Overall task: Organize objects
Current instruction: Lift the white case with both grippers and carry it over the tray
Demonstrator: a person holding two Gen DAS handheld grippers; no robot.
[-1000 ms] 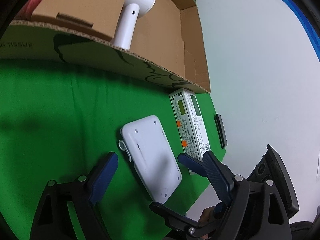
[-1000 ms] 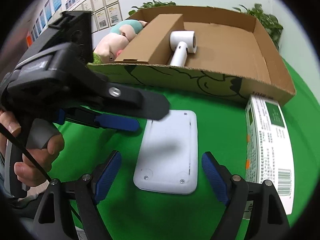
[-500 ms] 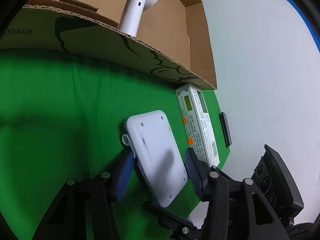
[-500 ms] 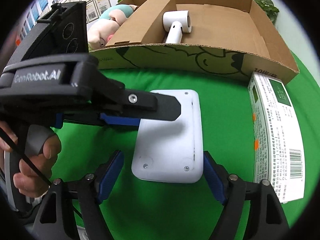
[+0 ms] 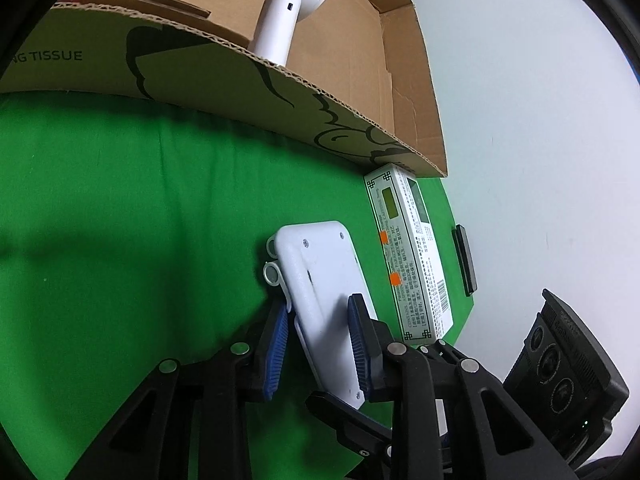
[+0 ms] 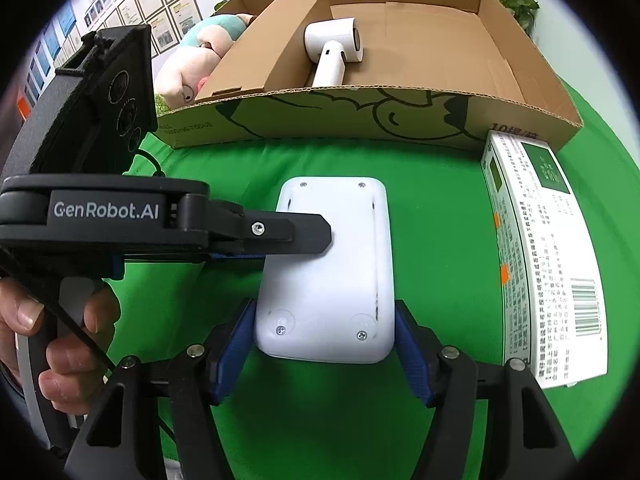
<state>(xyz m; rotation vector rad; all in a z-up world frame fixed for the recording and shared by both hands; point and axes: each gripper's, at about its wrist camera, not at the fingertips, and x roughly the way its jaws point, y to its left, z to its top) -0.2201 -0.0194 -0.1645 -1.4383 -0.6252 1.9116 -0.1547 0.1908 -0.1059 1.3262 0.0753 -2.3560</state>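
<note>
A flat white device lies underside up on the green cloth. My left gripper reaches in from the left and is shut on the device's left edge, one finger above and one below. In the left wrist view the white device sits tilted between the blue pads of the left gripper. My right gripper straddles the device's near end. Its jaws are closing, and both blue pads meet the device's sides.
An open cardboard box stands behind, holding a white hair dryer and a folded cardboard flap. A plush toy lies at its left end. A long white-and-green carton lies to the right, with a thin black bar beyond it.
The left gripper closed from wide open onto the white device's edge and tilted it. The right gripper's jaws narrowed until the pads reached the device's sides.
</note>
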